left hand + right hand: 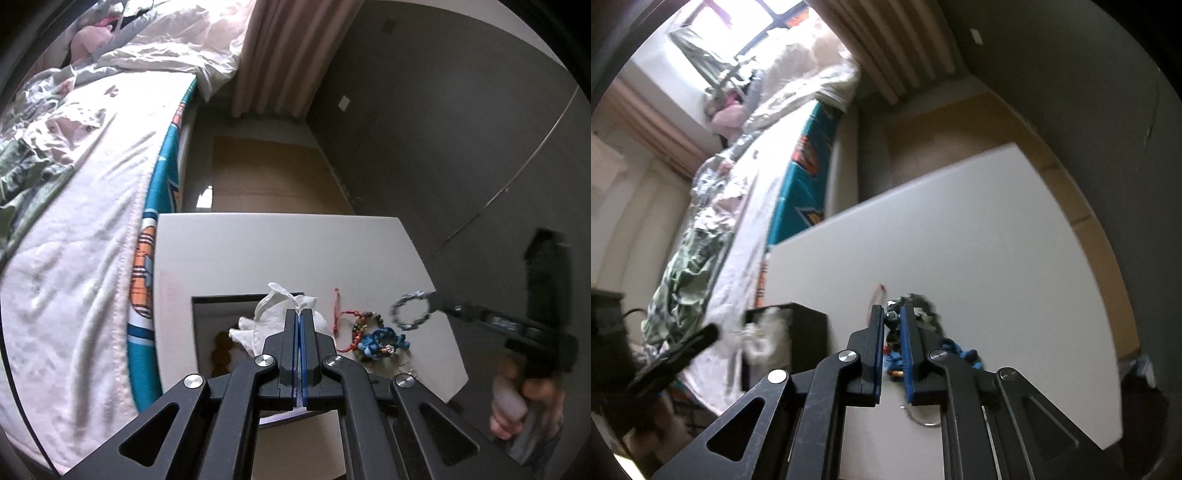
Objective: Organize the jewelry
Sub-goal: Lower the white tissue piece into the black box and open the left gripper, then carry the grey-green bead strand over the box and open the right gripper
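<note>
Left wrist view: left tongs [302, 314] are clamped on white tissue [258, 325] over the black box [207, 332], lower centre; the tissue could tear.

Right wrist view: right tongs [892, 325] pinch the beaded bracelet [891, 321] above the worktop [979, 240], lower centre; it could slip.

White table [280, 251] — bracelets [373, 336], black box [207, 321]

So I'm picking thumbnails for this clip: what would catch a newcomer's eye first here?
Probably the right gripper lifting a ring-shaped beaded bracelet clear of the white table, off to the right. Next, the left gripper pinching a crumpled white tissue over the open dark box at the table's left. Between them lies a colourful tangle of bracelets.
</note>
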